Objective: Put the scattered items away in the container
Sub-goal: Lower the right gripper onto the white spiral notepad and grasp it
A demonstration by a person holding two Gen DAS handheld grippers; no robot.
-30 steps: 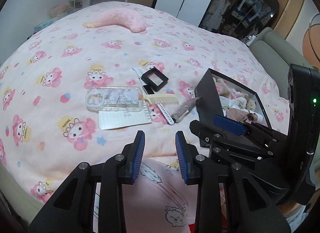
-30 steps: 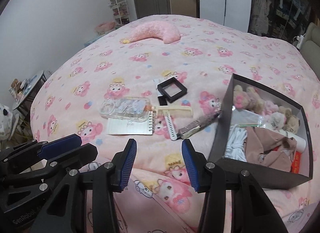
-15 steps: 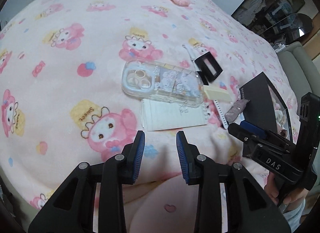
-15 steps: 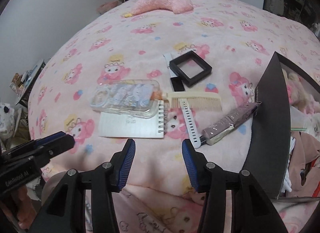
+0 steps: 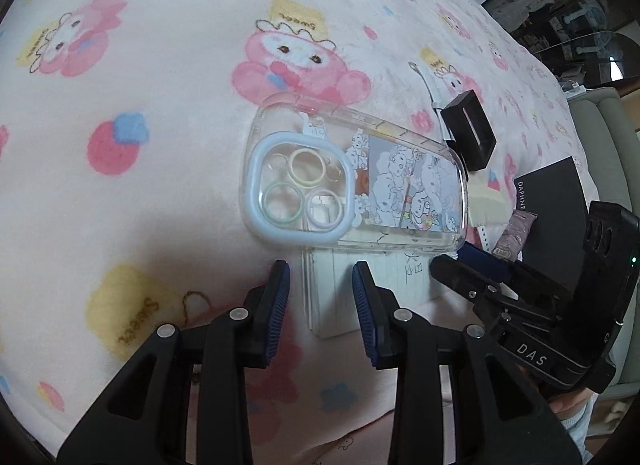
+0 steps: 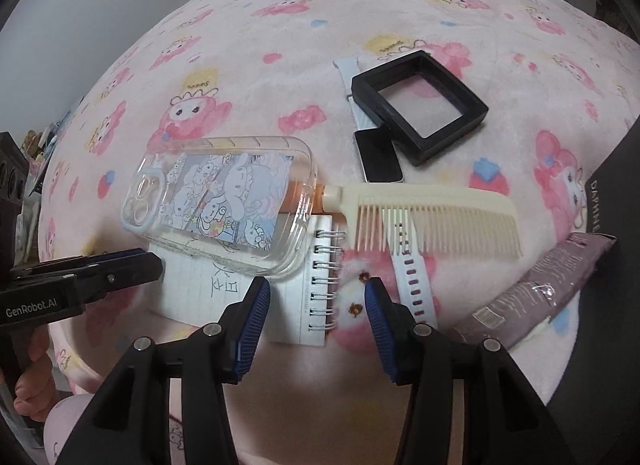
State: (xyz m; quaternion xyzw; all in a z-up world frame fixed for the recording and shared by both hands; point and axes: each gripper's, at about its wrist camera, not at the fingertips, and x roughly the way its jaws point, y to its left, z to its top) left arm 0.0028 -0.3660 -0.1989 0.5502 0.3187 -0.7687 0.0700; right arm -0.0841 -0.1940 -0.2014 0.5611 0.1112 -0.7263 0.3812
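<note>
L gripper (image 5: 320,289): jaws half open, empty, w/ left edge of white lined spiral notepad (image 5: 372,289) between fingers. R gripper (image 6: 316,305): wider, empty, straddling its wire spine. Clear cartoon-print phone case (image 6: 224,201) overlaps pad's far edge; lift case first. Black cardboard box (image 6: 612,233) sits right of R fingers.

Clear phone case (image 6: 224,201) flat atop spiral notepad (image 6: 296,297); cream comb (image 6: 432,221) beside.

Notebook (image 6: 280,305) top under phone case (image 6: 224,201); black box (image 6: 608,225) perhaps edge-cropped.
</note>
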